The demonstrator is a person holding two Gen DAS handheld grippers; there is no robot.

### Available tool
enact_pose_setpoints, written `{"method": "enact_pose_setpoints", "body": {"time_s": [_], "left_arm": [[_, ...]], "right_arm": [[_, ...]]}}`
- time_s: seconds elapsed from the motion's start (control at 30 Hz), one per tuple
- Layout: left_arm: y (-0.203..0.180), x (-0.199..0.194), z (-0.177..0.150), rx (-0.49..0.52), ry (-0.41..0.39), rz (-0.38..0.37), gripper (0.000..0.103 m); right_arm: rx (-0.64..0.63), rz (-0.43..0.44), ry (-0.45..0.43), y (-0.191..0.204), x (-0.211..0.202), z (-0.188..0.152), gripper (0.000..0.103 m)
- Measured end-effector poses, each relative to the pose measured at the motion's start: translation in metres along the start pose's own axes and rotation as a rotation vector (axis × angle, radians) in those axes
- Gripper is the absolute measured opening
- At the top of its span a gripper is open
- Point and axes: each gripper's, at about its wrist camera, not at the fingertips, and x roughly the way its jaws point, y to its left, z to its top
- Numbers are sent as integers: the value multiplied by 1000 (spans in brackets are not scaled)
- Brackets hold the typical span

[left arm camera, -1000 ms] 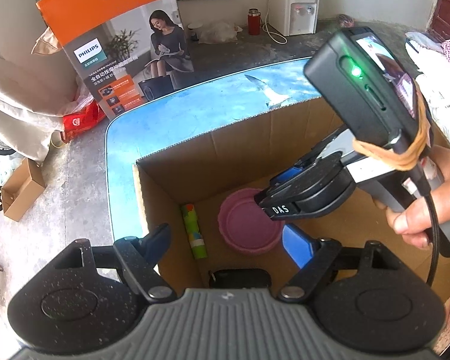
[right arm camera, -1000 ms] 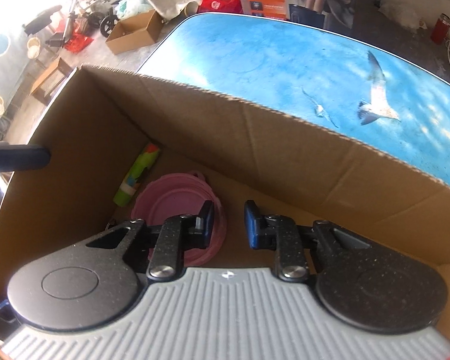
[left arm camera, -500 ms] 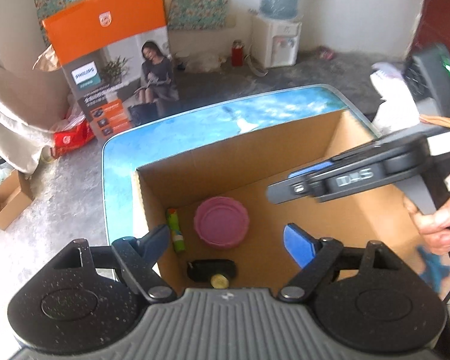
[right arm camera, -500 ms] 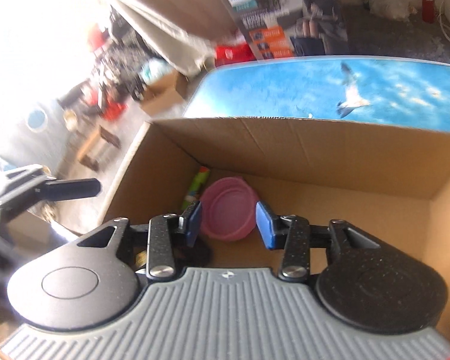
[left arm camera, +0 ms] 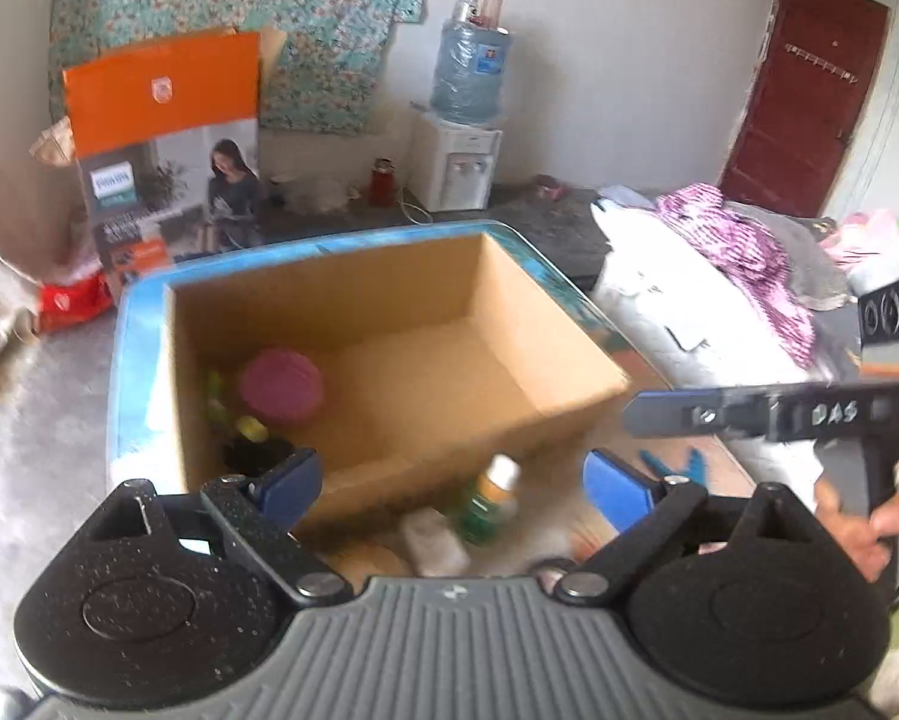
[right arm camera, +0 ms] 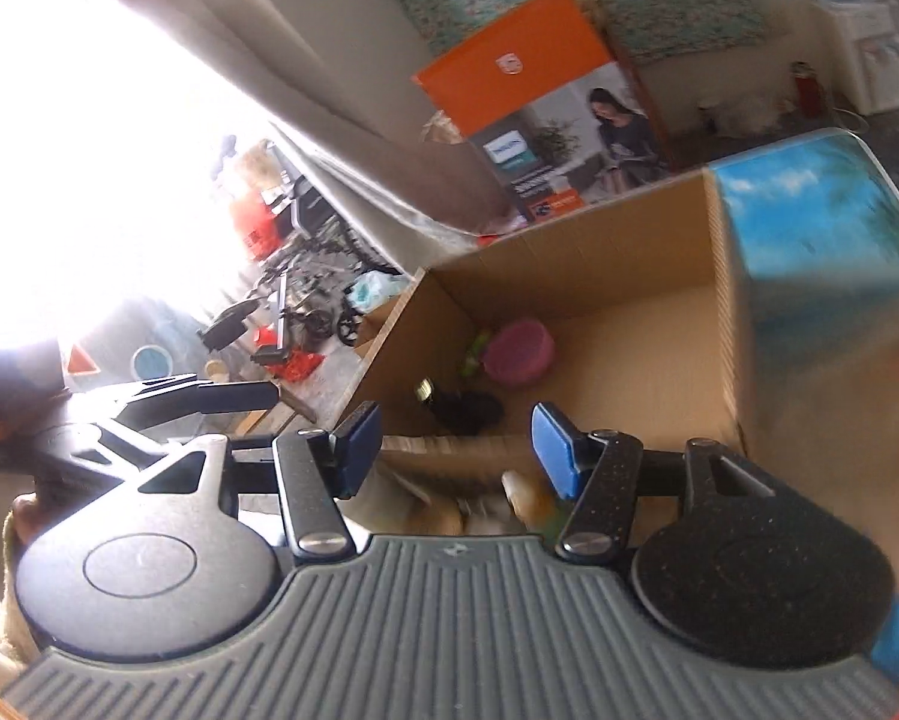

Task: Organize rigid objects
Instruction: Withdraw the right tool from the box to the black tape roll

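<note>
While both jaw sets are opening with nothing between them, the left gripper (left arm camera: 449, 483) is pitched down over a green bottle (left arm camera: 488, 501) just outside the box (left arm camera: 389, 474). The right gripper (right arm camera: 457, 441) is tilted, near the box's front wall. Inside, a pink bowl (left arm camera: 280, 386) is seen at the left wall; beyond, the blue table (right arm camera: 821, 252).

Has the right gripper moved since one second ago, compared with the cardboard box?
Yes. The right gripper was down inside the cardboard box, just over the pink bowl. Now it has pulled back and up, outside the near wall, jaws opening with nothing between them.
</note>
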Motion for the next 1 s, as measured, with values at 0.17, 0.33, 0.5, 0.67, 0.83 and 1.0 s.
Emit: {"method": "enact_pose_setpoints", "body": {"time_s": [0.17,0.33,0.5,0.67,0.83,1.0], "left_arm": [[-19,21,-45,-21,51,3,95],[-29,37,-85,4,67,92,95],[-40,61,-112,58,85,134,91],[-46,83,-114,107,106,115,86],[-56,98,-114,161,124,77,82],[-60,112,-110,168,162,29,74]], "right_arm": [[54,-56,6,-13,-12,-50,55],[106,-95,38,-27,-5,-82,55],[114,-117,80,-33,11,-93,52],[101,-133,132,-36,33,-94,47],[73,-155,181,-36,53,-97,37],[44,-174,201,-34,63,-97,35]]}}
